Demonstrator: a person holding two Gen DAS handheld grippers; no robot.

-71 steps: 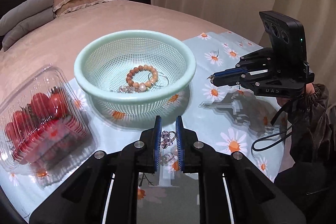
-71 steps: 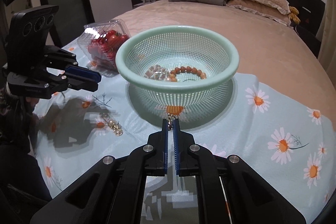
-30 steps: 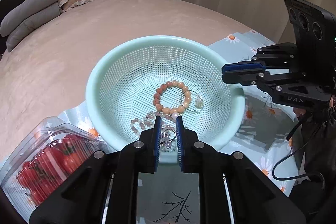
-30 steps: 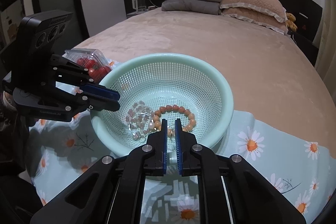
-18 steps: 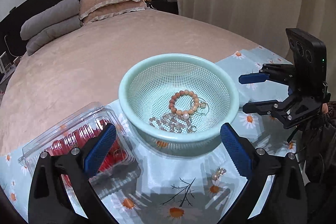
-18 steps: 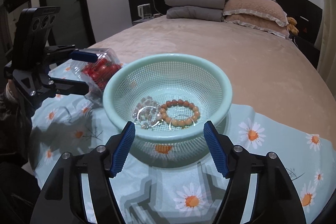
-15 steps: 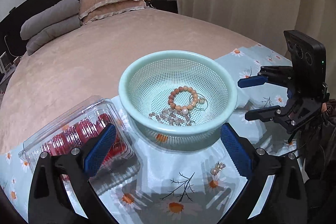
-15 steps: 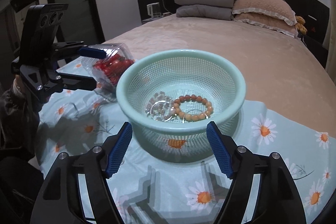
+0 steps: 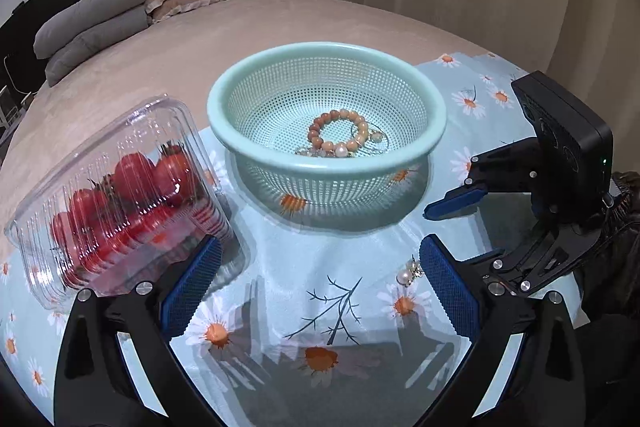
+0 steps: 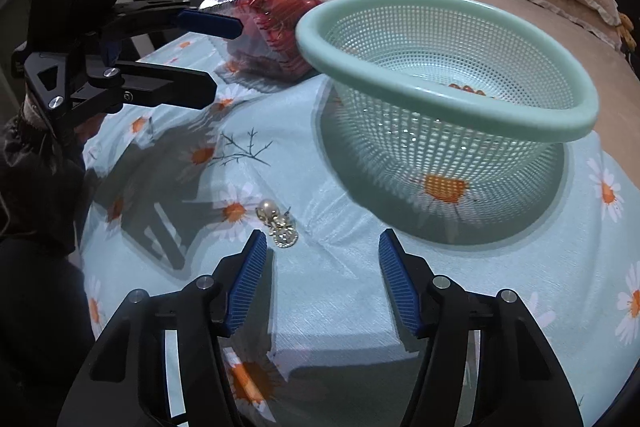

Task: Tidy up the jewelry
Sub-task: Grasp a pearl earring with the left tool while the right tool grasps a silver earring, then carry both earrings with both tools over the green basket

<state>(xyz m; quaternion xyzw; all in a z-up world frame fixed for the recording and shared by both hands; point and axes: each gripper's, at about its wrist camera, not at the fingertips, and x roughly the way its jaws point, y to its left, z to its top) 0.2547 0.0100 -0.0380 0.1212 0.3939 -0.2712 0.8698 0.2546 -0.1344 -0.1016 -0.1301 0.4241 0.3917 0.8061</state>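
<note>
A mint mesh basket (image 9: 434, 125) stands on the daisy cloth and holds a brown bead bracelet (image 9: 326, 143), a pearl strand and rings. It also shows in the right wrist view (image 10: 520, 107). A gold and pearl earring (image 10: 278, 223) lies on the cloth just ahead of my right gripper's left finger; it shows in the left wrist view (image 9: 409, 273) too. My left gripper (image 9: 320, 285) is wide open and empty, low over the cloth. My right gripper (image 10: 322, 267) is open and empty, close to the earring.
A clear plastic box of red tomatoes (image 9: 120, 195) lies left of the basket, near my left gripper's left finger. The daisy cloth (image 9: 280, 267) covers the table edge against a bed (image 9: 240, 39) with pillows. Curtains hang at the back right.
Both grippers let go of their jewelry over the basket, opened wide and drew back. They have since come down low toward the cloth, the right one near the earring.
</note>
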